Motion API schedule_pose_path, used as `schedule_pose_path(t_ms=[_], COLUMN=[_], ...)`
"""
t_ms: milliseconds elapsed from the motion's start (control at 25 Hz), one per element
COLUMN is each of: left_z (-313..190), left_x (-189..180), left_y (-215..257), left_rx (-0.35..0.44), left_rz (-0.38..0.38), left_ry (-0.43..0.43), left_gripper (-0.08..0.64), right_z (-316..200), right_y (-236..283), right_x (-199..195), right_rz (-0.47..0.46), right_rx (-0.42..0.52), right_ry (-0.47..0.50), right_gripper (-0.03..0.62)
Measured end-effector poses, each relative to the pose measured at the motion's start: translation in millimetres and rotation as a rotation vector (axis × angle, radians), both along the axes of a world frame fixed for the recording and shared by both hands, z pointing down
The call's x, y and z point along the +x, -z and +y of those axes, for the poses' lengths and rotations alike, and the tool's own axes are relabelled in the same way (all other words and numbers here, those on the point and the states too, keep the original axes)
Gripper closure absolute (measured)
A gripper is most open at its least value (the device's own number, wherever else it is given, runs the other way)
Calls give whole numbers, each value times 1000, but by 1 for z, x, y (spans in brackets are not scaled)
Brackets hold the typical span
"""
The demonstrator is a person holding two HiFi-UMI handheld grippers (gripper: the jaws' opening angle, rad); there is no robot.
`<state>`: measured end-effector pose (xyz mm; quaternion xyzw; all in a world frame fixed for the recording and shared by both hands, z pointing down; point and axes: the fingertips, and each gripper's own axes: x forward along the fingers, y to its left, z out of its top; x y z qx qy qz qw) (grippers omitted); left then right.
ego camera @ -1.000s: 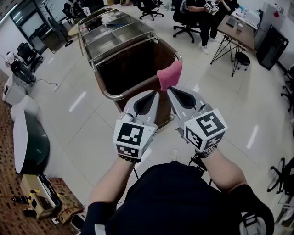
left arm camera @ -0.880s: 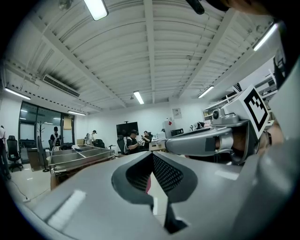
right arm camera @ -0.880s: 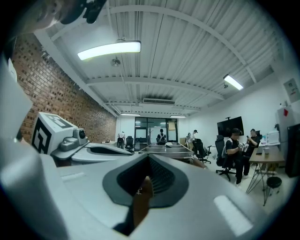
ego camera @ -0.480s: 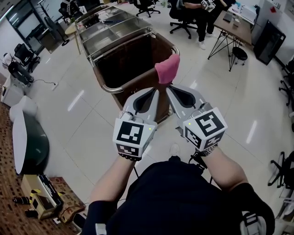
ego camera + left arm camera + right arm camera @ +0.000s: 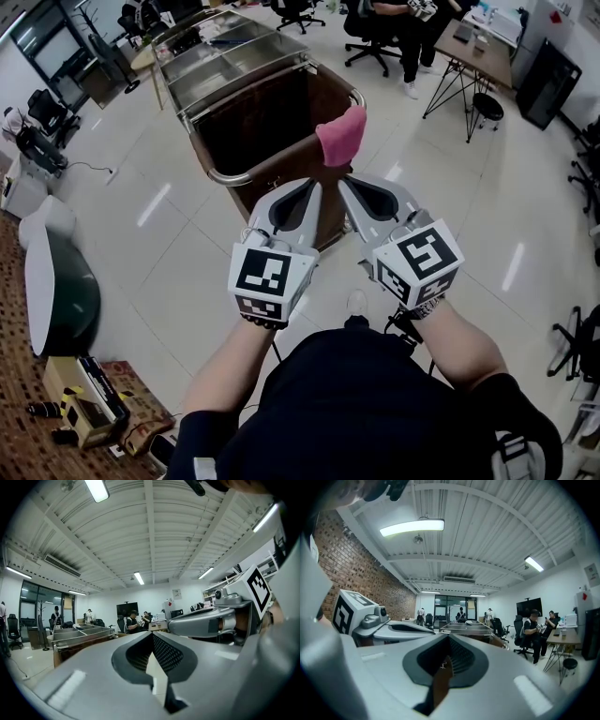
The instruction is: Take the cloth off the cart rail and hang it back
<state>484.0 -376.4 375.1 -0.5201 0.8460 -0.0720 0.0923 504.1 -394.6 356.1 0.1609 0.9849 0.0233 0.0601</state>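
A pink cloth (image 5: 342,134) hangs over the near right corner of the cart rail (image 5: 246,172). The cart (image 5: 253,117) is a brown bin with steel trays behind it. My left gripper (image 5: 310,188) and right gripper (image 5: 345,184) are side by side just short of the rail, both pointing at the cart, both shut and empty. The cloth is a little beyond the right gripper's tip, apart from it. The left gripper view shows its jaws (image 5: 151,637) together and the cart (image 5: 75,637) far left. The right gripper view shows its jaws (image 5: 449,641) together, with the cart (image 5: 466,630) ahead.
People sit on office chairs (image 5: 403,37) at a trestle desk (image 5: 478,56) at the back right, with a stool (image 5: 489,108) and a black cabinet (image 5: 548,80) nearby. A white-and-green round unit (image 5: 56,281) and boxes (image 5: 80,403) are on the left.
The head view has shifted slightly, so the cart and cloth appear a little higher. Both grippers stay where they were, still shut.
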Motion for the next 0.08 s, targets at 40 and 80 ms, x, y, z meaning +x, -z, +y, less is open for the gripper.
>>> schedule_pose_path(t_ms=[40, 80], left_z=[1, 1], left_x=[0, 1], left_y=[-1, -2], left_rx=[0, -1], left_rz=[0, 1], left_ry=[0, 0], left_gripper=[557, 557], right_z=[0, 1], right_y=[-1, -1], right_x=[0, 1], right_rz=[1, 2], right_rx=[1, 2], right_ry=[-1, -2], right_gripper=[592, 592])
